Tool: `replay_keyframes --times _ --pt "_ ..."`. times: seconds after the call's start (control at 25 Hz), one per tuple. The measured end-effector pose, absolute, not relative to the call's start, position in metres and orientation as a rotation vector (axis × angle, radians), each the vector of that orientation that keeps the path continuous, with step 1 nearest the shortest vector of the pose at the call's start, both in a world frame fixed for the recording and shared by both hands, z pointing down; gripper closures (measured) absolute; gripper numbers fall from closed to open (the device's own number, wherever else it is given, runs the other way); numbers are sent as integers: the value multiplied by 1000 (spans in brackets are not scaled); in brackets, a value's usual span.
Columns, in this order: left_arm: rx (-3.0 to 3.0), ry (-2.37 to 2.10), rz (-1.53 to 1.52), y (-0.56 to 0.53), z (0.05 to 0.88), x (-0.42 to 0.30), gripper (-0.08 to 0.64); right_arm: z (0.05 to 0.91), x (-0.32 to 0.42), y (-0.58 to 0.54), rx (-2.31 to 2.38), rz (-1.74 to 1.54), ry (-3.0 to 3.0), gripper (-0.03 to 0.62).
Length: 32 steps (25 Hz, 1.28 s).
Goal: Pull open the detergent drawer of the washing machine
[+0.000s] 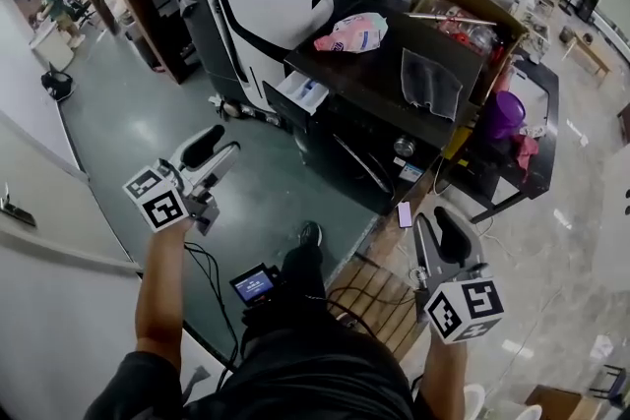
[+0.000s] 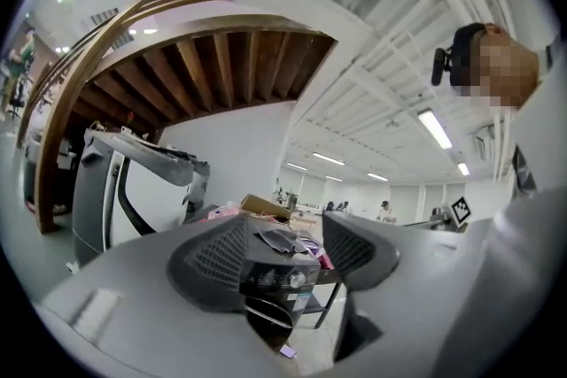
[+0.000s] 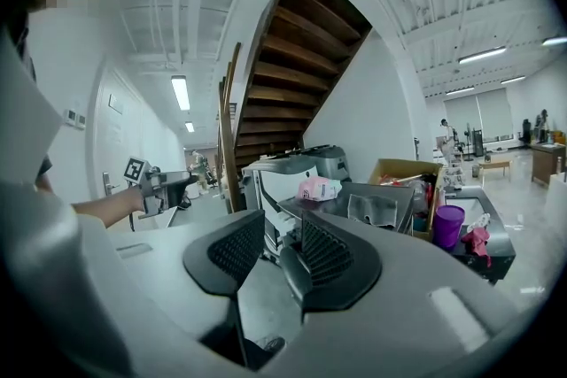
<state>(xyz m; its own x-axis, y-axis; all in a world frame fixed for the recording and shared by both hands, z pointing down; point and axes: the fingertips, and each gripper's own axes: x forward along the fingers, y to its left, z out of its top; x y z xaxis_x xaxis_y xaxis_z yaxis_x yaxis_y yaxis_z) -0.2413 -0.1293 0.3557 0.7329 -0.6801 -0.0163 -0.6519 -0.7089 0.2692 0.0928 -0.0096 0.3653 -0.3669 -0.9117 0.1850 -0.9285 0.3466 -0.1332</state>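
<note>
The black washing machine (image 1: 366, 145) stands mid-room with its white detergent drawer (image 1: 301, 91) sticking out of its front top corner. My left gripper (image 1: 219, 149) is raised well to the left of the machine, apart from it, open with nothing between its jaws. In the left gripper view the left gripper (image 2: 283, 245) frames the washing machine (image 2: 282, 277) far off. My right gripper (image 1: 436, 226) hangs in front of the machine, narrowly open and empty. The right gripper view shows the right gripper (image 3: 282, 245), the machine's top (image 3: 379, 195) and the left gripper (image 3: 165, 185).
A pink bag (image 1: 351, 32) and a grey cloth (image 1: 430, 82) lie on the machine's top. A large white-and-black appliance (image 1: 261, 5) stands behind it, a cardboard box (image 1: 472, 10) and a purple cup (image 1: 504, 113) to the right. A wooden pallet (image 1: 379, 295) and a small screen device (image 1: 254, 283) lie near my feet.
</note>
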Motion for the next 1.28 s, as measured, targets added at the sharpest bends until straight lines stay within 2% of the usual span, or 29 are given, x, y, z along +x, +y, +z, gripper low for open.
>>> replay_keyframes --times 0.64,0.84,1.28 --pt "2874 -1394 -64 -46 286 -209 275 327 91 8 1583 208 -2597 465" --pt "2945 -1388 34 -35 288 -188 275 323 98 7 1618 203 -2579 465" --pt "2919 -1360 52 -37 302 -181 275 325 102 6 1620 198 -2562 465"
